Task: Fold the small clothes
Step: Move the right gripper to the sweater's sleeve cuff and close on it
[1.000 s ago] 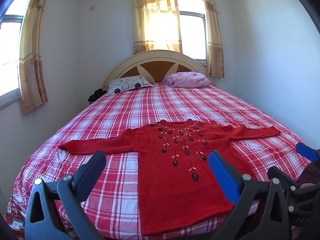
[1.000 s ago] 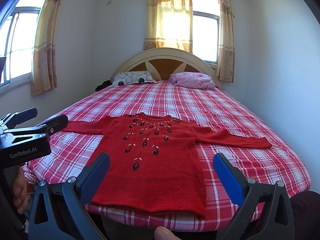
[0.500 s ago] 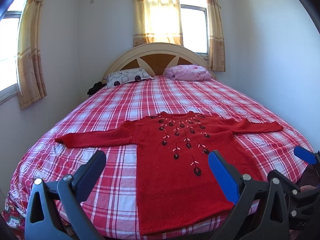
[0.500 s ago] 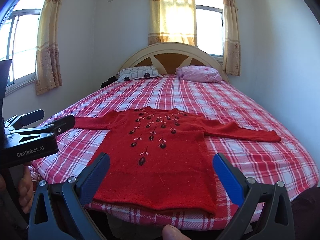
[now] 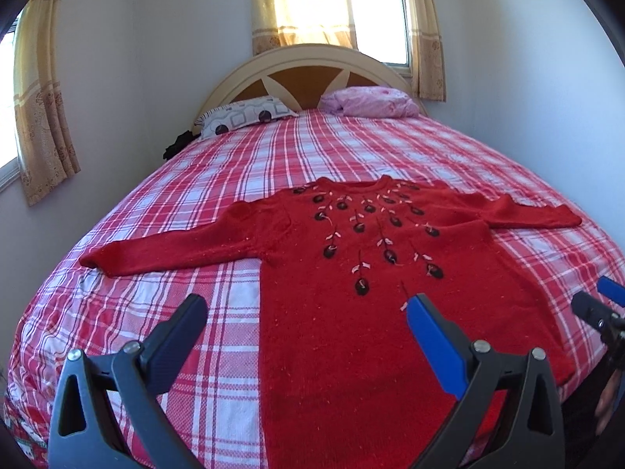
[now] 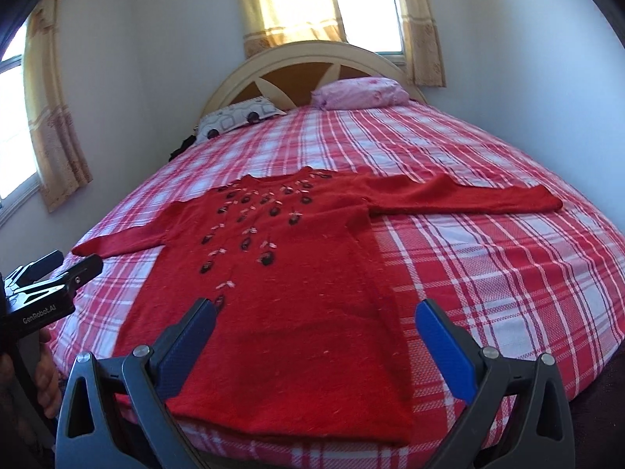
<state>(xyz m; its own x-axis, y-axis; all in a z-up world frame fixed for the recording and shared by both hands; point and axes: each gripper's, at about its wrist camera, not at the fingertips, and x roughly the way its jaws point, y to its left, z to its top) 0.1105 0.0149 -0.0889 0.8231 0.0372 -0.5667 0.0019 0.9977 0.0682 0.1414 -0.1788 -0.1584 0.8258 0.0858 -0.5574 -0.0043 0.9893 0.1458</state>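
Red sweater (image 5: 351, 312) spread flat on the bed (image 5: 164, 301), unfolded.
Left gripper (image 5: 304, 320) and right gripper (image 6: 314, 322) hover wide, empty; pinch each near hem corner squarely.

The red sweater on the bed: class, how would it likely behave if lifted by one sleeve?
The sweater looks like soft knit lying flat on the bedspread, so it would probably droop, not hold shape. Its spread sleeves would likely trail and drag. The fuzzy surface probably grips rather than slips.

Sweater (image 5: 351, 312) flat on bedspread (image 5: 195, 312) near foot of bed, sleeves spread sideways; two pillows (image 5: 250, 117) behind, against headboard (image 5: 308, 74).
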